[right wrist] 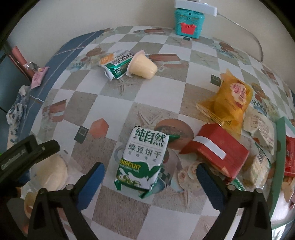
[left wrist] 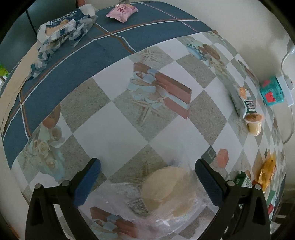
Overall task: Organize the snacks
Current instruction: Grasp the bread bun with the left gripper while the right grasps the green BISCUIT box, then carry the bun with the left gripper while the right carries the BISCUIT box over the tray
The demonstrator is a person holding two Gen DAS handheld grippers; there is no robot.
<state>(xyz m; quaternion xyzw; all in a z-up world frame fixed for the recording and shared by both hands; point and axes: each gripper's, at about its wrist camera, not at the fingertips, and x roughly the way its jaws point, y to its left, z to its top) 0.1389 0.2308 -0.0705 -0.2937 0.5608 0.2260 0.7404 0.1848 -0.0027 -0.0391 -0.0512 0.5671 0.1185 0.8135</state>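
My right gripper (right wrist: 150,180) is open, pointing down at the checked tablecloth (right wrist: 166,212). A green and white biscuit pack (right wrist: 142,160) lies between its blue fingers, which do not touch it. A red box (right wrist: 215,149) lies just past the right finger. My left gripper (left wrist: 147,181) is also open. Between its fingers lies a clear plastic bag holding a round pale bun (left wrist: 167,190), with the pads apart from it. The same bun (right wrist: 49,173) shows at the left of the right wrist view, under the left gripper's black body.
A pudding cup (right wrist: 142,65) and a green packet (right wrist: 118,64) lie farther back, near a teal toy box (right wrist: 189,24) by the wall. A yellow packet (right wrist: 228,99) and more snacks crowd the right by a green tray rim (right wrist: 280,147). A pink packet (left wrist: 122,11) and a crumpled blue-white bag (left wrist: 62,31) lie on the blue cloth.
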